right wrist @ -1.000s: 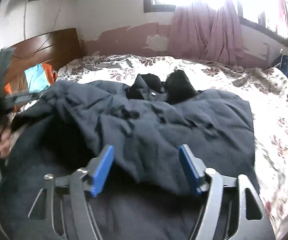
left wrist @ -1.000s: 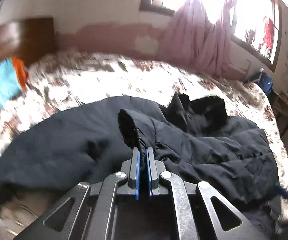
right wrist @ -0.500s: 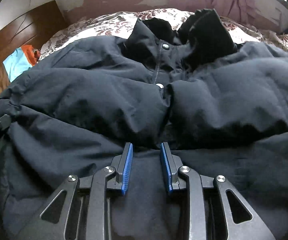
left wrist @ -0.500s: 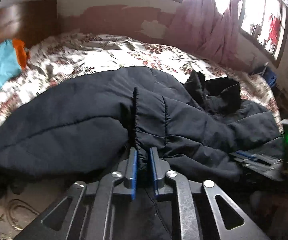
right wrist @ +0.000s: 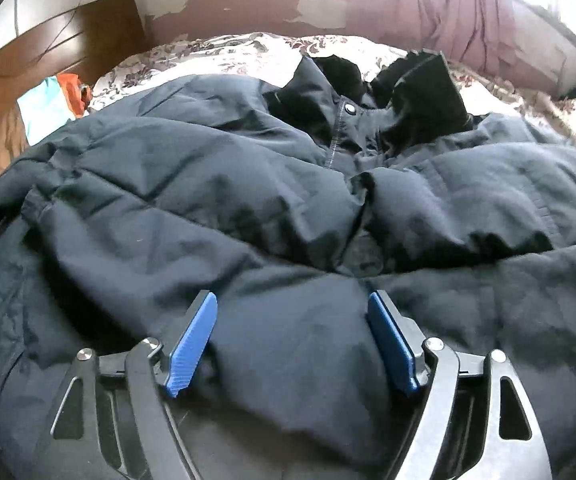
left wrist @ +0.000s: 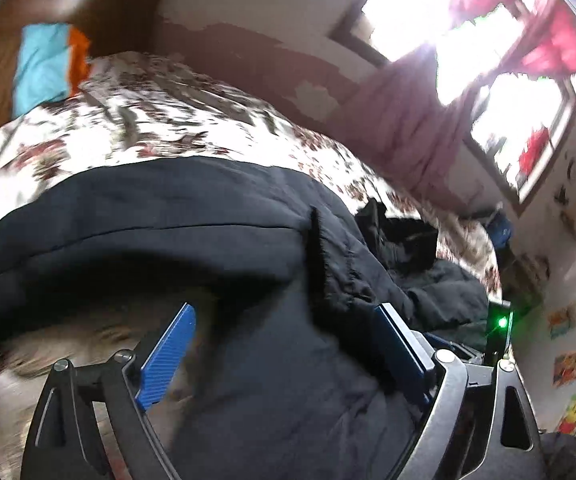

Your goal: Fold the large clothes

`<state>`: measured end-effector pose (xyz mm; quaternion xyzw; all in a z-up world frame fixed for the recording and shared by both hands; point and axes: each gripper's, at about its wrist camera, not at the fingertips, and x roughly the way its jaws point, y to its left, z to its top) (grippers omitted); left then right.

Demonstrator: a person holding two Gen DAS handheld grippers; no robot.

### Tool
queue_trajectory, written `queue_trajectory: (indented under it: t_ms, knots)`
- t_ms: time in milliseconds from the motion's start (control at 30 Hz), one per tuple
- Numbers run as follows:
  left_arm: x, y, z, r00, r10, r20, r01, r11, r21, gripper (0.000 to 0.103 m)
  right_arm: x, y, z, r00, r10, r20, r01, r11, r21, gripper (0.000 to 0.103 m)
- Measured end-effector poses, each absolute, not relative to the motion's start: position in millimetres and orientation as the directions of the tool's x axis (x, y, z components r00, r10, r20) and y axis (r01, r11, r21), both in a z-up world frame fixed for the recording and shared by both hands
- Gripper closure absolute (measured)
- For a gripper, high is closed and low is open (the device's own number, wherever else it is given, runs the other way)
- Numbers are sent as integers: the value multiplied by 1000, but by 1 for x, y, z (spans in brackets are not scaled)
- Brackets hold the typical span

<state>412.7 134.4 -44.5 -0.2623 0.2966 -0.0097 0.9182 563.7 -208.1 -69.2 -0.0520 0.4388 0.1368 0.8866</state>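
A large dark navy padded jacket lies spread on the bed, collar and black lining at the far side, a snap button at the neck. It also shows in the left wrist view, sleeve folded over its body. My left gripper is open, blue pads either side of a jacket fold, gripping nothing. My right gripper is open just above the jacket's near part, with fabric lying between its pads.
The bed has a floral cover. A wooden headboard with turquoise and orange cloth stands at the left. Pink curtains and bright windows lie beyond. The other gripper's green light shows at right.
My left gripper has opened and let go of the jacket sleeve, which now lies folded over the body. My right gripper, nearly shut half a second ago, has opened wide.
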Motion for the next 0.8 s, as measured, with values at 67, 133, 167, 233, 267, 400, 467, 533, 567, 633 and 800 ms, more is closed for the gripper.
queue_trajectory:
  t_ms: [67, 133, 167, 233, 267, 400, 467, 533, 567, 633, 800]
  knots:
    - [393, 157, -51, 831, -162, -533, -175, 832, -526, 10, 557, -204, -63, 585, 181, -791, -282, 959, 10, 29]
    - [376, 181, -61, 834, -164, -527, -211, 788, -578, 9, 550, -198, -57, 590, 176, -788, -278, 961, 6, 27]
    - [364, 196, -70, 842, -173, -510, -223, 749, -624, 9, 548, -194, -53, 589, 173, -790, -279, 960, 2, 27]
    - [342, 216, -84, 869, -171, -464, -229, 692, -684, 4, 544, -186, -46, 590, 174, -789, -286, 958, -3, 24]
    - [330, 227, -93, 884, -144, -445, -245, 668, -703, 3, 542, -182, -43, 591, 175, -788, -289, 957, -4, 23]
    - [321, 263, -116, 876, -120, -468, -327, 566, -757, 0, 543, -160, -29, 598, 185, -780, -281, 960, 12, 16]
    - [321, 283, -129, 879, -132, -458, -345, 486, -803, 0, 546, -148, -25, 602, 188, -776, -268, 963, 26, 16]
    - [321, 302, -145, 887, -147, -438, -358, 380, -853, 1, 550, -136, -22, 605, 192, -773, -258, 965, 39, 16]
    - [324, 308, -150, 889, -152, -432, -364, 339, -867, 1, 553, -130, -21, 607, 193, -771, -253, 967, 43, 16]
    - [328, 322, -163, 904, -164, -395, -352, 241, -904, 1, 560, -117, -20, 611, 194, -768, -242, 969, 53, 15]
    - [333, 348, -178, 933, -159, -323, -307, 120, -944, 2, 578, -87, -23, 626, 171, -761, -196, 979, 58, 15]
